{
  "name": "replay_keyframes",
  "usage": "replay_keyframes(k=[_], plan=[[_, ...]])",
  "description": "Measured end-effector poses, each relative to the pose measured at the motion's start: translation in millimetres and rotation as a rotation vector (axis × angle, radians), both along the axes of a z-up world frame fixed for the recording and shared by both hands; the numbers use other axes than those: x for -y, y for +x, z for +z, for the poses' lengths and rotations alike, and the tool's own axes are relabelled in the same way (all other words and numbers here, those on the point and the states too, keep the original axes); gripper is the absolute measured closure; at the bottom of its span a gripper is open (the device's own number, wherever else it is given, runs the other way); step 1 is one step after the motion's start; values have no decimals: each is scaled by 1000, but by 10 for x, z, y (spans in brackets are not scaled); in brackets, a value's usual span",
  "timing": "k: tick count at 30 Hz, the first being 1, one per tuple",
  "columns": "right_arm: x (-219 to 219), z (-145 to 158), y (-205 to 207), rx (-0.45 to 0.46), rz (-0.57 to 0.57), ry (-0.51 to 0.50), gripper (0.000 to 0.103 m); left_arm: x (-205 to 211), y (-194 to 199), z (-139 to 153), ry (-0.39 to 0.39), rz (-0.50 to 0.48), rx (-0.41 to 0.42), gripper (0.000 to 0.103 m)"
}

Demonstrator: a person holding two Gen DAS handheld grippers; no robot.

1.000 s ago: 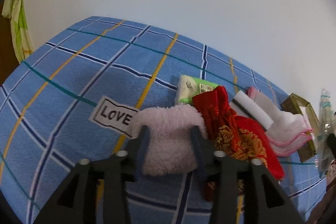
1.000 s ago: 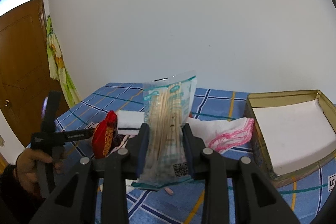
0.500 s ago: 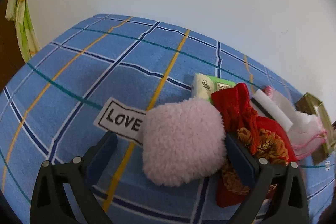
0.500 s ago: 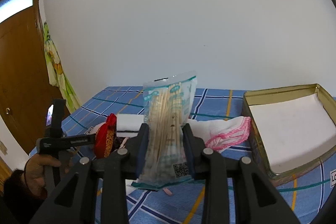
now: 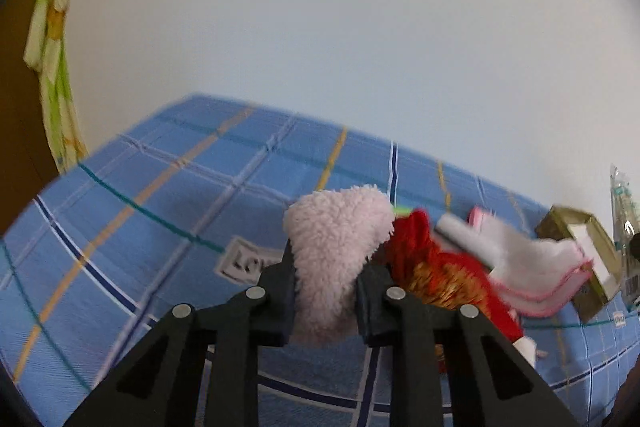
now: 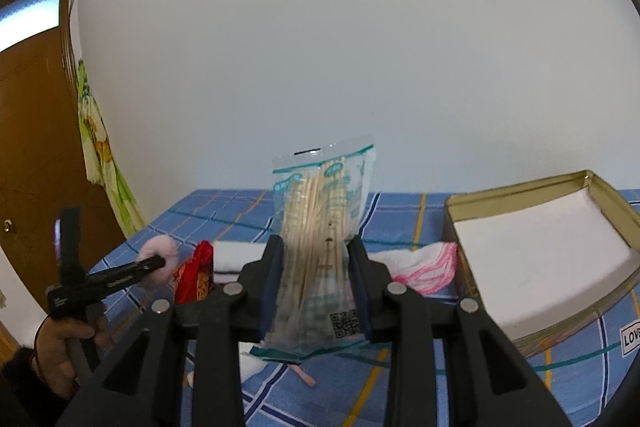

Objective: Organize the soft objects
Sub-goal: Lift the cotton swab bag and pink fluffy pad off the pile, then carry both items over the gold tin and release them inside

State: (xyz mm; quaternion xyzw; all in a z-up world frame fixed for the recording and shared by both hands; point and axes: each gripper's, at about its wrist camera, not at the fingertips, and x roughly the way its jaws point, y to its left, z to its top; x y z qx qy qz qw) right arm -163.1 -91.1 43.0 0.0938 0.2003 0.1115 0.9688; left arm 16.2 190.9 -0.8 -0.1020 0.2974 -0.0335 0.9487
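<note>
Blue plaid cloth (image 5: 168, 195) below. Your left gripper (image 5: 326, 291) closing, jaws squeezing pink puff (image 5: 332, 239). Your right gripper (image 6: 316, 281) clamped on swab bag (image 6: 320, 223), upright.

Home bedroom (checked bedsheet (image 5: 168, 211), wooden door (image 6: 36, 131))

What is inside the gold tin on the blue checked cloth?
The gold tin holds only a flat white liner covering its floor. None of the soft things lie in it. Whatever is beneath the liner cannot be seen.
</note>
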Motion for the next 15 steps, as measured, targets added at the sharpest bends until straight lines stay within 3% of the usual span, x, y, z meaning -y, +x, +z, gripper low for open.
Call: replay_keyframes(k=[5,15], plan=[[98,85,-137,74,-41,-2,70,212,-191,298,25,-1,116,77],[640,84,-247,92,-206,-1,70,1269,-244,468,1,-193,156,77]])
